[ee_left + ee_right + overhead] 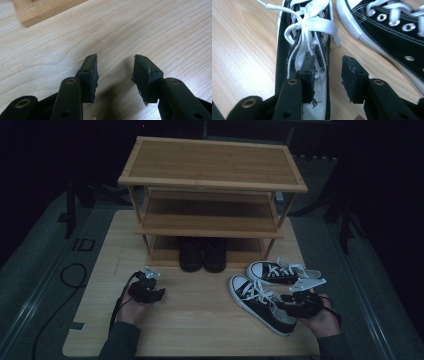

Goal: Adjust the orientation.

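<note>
1. My right gripper (pixel 328 72) is at the near right of the table (pixel 200 315). Its jaws stand around the side wall of the nearer sneaker (pixel 304 37): one jaw is inside the opening, the other is outside, over the wood. I see a gap between the outside pad and the canvas, so the pads do not press yet.
2. This nearer sneaker (pixel 260 302) is black with a white sole and white laces. It lies flat on the table, toe pointing away from me and a little to the left, and my right hand (pixel 320 317) is at its heel end.
3. My left gripper (pixel 115 72) is at the near left of the table, well apart from the sneakers. Its jaws are open with a medium gap, with nothing between them; under them is bare wood.
4. The second sneaker (pixel 280 271) lies just behind the first one, tilted on its side.
5. Farther away stands a bamboo shoe rack (pixel 212 180) with three shelves.
6. A pair of black shoes (pixel 202 254) stands on the lowest shelf, side by side, in the middle.
</note>
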Demonstrator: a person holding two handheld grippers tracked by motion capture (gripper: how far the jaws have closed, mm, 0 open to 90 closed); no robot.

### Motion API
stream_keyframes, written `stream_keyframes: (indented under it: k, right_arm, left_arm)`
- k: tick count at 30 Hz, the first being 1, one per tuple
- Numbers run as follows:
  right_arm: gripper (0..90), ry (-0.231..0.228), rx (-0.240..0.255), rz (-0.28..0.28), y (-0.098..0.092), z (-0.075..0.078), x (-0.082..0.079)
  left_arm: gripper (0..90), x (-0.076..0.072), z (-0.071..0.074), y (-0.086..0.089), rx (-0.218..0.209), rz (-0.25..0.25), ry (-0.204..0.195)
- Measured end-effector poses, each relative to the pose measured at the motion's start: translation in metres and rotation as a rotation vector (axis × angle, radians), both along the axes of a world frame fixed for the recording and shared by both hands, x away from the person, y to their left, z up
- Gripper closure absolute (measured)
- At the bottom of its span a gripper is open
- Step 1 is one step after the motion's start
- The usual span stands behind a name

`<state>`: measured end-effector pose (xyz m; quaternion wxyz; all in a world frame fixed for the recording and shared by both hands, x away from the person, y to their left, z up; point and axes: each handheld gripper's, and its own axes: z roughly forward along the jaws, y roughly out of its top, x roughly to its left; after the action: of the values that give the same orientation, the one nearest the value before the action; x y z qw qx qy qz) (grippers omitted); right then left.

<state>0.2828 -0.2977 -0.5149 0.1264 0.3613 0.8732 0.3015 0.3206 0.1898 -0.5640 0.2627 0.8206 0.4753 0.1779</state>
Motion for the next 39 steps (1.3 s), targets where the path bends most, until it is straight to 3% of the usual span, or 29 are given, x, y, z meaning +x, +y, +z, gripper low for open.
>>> stream_keyframes:
  k: [8, 15, 24, 39]
  right_arm:
    - [73.6, 0.035, -0.063, 0.000, 0.013, -0.021, 0.016]
    - [87.2, -0.017, -0.063, 0.026, 0.018, -0.025, 0.017]
    - [88.2, -0.033, 0.006, -0.001, 0.024, -0.028, 0.017]
    - [88.1, -0.011, 0.056, -0.056, 0.050, -0.023, 0.022]
  left_arm:
    - [55.0, 0.000, 0.000, 0.000, -0.002, 0.000, -0.002]
    - [55.0, 0.000, 0.000, 0.000, -0.001, -0.001, -0.003]
    - [55.1, 0.000, -0.001, 0.000, -0.007, 0.000, -0.002]
    - [55.2, 0.000, -0.001, 0.000, -0.012, -0.002, 0.000]
